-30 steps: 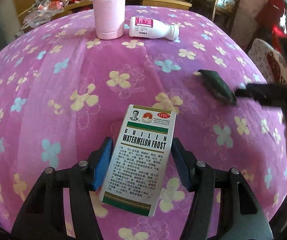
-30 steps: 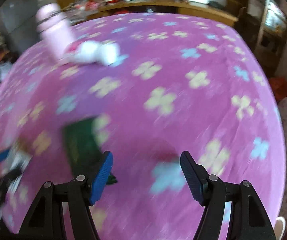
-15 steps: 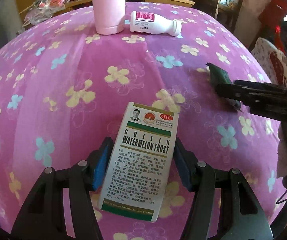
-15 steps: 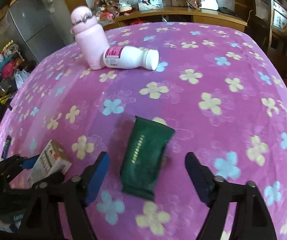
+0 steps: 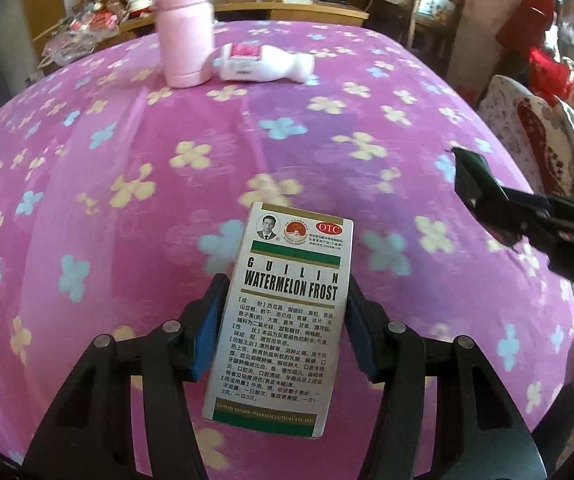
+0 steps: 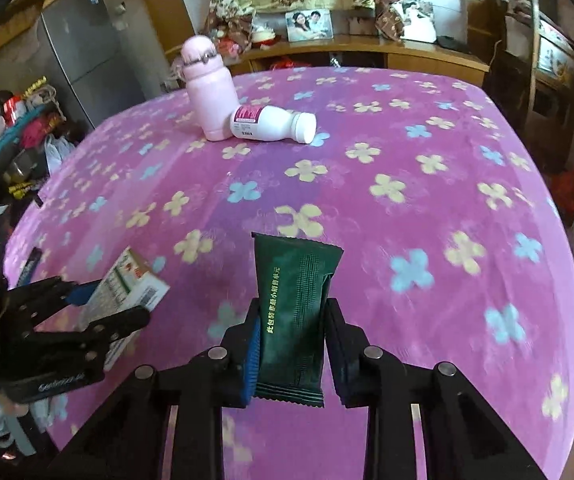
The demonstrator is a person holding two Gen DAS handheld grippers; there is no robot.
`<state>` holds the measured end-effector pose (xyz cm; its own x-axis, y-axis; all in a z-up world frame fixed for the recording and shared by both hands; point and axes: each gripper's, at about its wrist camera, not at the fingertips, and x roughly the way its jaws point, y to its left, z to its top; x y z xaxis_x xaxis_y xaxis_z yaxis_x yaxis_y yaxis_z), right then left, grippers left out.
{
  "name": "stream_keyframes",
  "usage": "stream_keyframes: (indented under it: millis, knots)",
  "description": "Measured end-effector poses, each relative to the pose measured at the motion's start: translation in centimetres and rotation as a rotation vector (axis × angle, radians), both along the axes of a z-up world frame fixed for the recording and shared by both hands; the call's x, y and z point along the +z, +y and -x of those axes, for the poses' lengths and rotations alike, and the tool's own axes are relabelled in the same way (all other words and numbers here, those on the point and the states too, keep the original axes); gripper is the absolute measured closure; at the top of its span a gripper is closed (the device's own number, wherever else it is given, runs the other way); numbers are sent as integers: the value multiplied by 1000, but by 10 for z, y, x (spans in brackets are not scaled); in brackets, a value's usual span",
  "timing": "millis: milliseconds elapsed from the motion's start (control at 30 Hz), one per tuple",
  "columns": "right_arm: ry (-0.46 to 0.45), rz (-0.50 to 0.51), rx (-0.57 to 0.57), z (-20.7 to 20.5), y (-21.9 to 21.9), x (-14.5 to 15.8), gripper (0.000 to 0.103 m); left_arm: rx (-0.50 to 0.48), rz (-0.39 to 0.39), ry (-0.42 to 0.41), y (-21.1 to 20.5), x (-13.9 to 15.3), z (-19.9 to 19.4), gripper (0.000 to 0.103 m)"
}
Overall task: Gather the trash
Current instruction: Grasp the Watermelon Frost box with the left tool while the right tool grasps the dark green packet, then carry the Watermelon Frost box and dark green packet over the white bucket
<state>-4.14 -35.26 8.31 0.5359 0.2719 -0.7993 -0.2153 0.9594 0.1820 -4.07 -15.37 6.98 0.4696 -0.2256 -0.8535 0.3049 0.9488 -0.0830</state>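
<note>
We see lived-in home: framed family photos (image 6: 309, 25) on wooden sideboard (image 6: 367, 50), fridge (image 6: 83, 52), floral-cloth counter (image 6: 407, 168).

One medicine box (image 5: 283, 320), one green sachet (image 6: 293, 316), one pink flask (image 6: 209, 92), one white bottle (image 6: 273, 123), two grippers (image 5: 283, 336) (image 6: 291, 354).

Grey fridge (image 6: 75, 52) left, wooden sideboard (image 6: 367, 54) behind, framed photos (image 6: 309, 25) on it

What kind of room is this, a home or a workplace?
Most likely a lived-in home. A table under a purple flowered cloth fills the view; behind it stand framed family photos on a wooden sideboard and a grey refrigerator, with bags and household clutter piled beside it.
</note>
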Motion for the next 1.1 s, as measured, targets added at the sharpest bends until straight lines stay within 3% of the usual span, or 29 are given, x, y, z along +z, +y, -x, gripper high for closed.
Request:
stream_keyframes:
  millis: [333, 700, 1100]
  knots:
    - [-16, -11, -91, 77, -56, 13, 75, -62, 18, -43, -58, 17, 33, 49]
    - [-41, -20, -208, 124, -113, 19, 75, -153, 20, -81, -123, 33, 60, 49]
    - [-44, -18, -368, 172, -190, 17, 75, -320, 53, -67, -222, 39, 89, 49]
